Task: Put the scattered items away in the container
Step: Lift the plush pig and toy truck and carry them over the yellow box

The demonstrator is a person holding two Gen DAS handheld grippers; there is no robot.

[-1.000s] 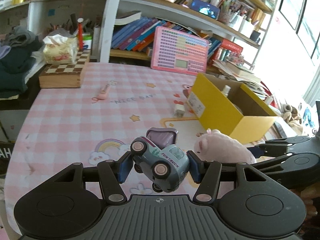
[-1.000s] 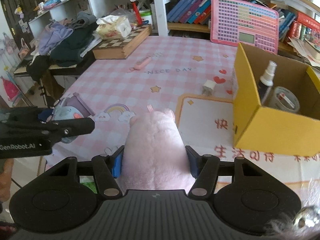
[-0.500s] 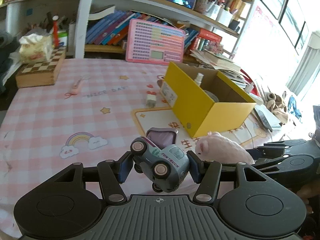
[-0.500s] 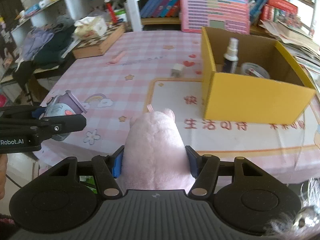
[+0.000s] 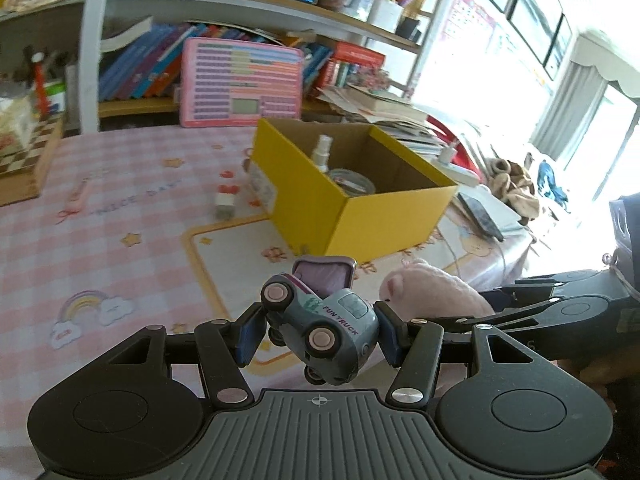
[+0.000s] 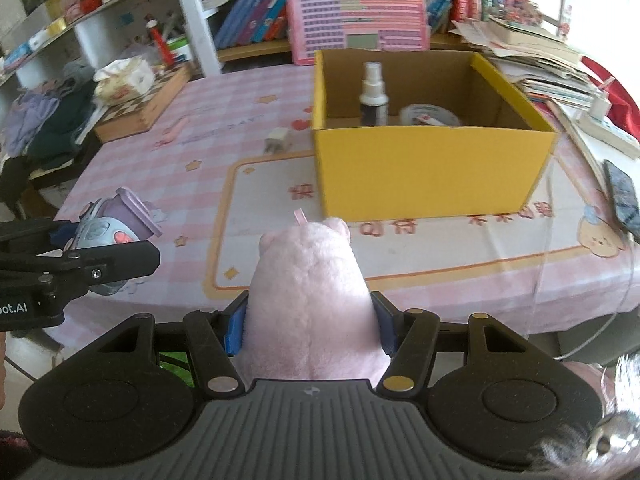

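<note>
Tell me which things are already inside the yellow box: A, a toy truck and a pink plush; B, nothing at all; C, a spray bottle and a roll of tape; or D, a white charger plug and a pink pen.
C: inside the yellow box stand a spray bottle and a roll of tape, while the toy truck and the pink plush are each clamped in a gripper outside it.
</note>
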